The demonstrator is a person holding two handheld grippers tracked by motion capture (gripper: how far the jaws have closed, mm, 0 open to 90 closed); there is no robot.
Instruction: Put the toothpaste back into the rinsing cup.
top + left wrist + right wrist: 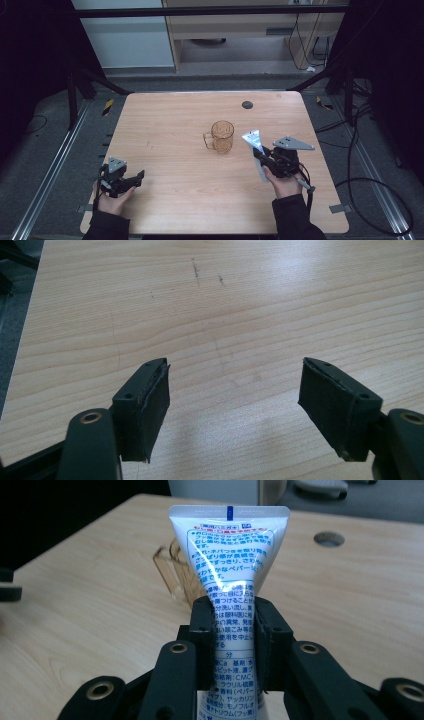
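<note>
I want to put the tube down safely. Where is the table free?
Free: the wide patch between the left claw and the mug, and the far strip beyond the mug, left of the hole. Crowded: between mug and right claw gripping the tube.

In front of me stands a light wooden table (170, 120) with a small round hole (247, 105) near its far edge. Around it I see grey floor (50, 150), dark surroundings, and a pale cabinet (125, 40) behind.
</note>
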